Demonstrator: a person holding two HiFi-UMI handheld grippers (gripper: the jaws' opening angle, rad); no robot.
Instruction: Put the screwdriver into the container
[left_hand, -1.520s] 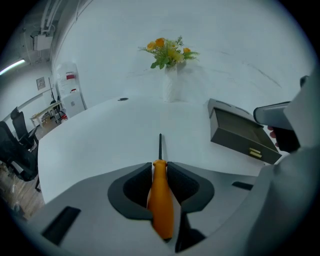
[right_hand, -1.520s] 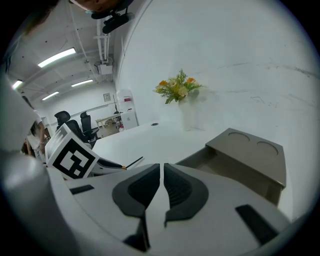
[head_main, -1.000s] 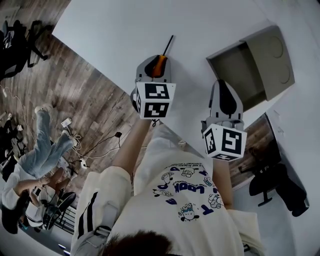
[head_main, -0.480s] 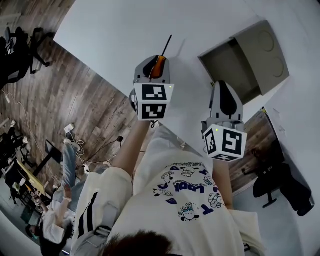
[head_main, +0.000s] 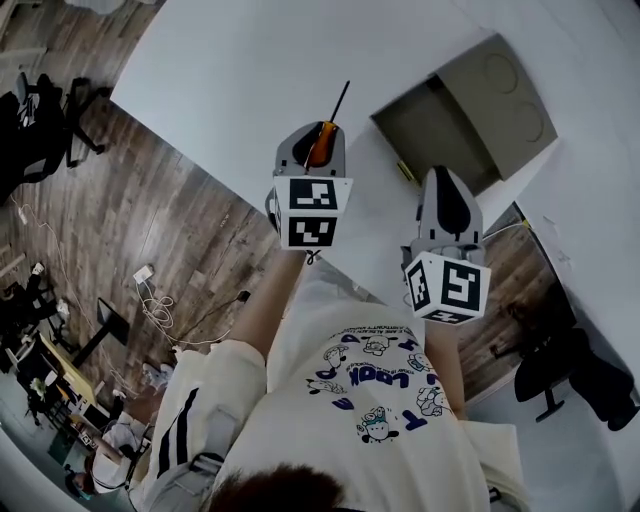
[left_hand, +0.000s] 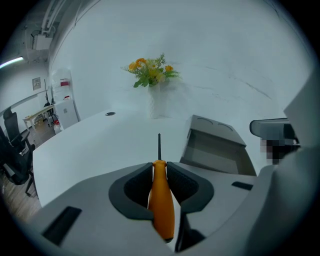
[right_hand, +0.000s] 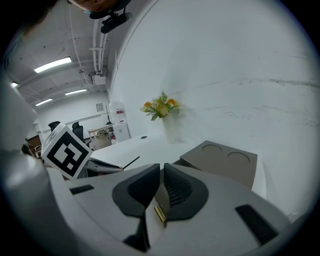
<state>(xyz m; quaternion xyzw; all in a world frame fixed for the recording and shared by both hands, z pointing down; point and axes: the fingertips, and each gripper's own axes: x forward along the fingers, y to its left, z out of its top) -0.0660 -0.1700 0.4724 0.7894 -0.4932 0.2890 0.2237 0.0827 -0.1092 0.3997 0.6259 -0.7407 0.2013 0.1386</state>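
Jaws of our left tool (left_hand: 159, 169) clamp the smooth orange handle of the screwdriver (left_hand: 162, 200), its thin dark shaft poking out past the tips, over the white worktop (head_main: 220, 80) and short of the container (head_main: 440, 128). Our right tool (right_hand: 161, 170) is closed on nothing, ribbed pads almost meeting. The head view shows the container as a matte grey-brown box, open, lid (head_main: 505, 90) folded back. The right tool's view shows mainly that flat lid with two round recesses. Only the tool views catch the orange-yellow flowers (left_hand: 150, 71) by the far wall.
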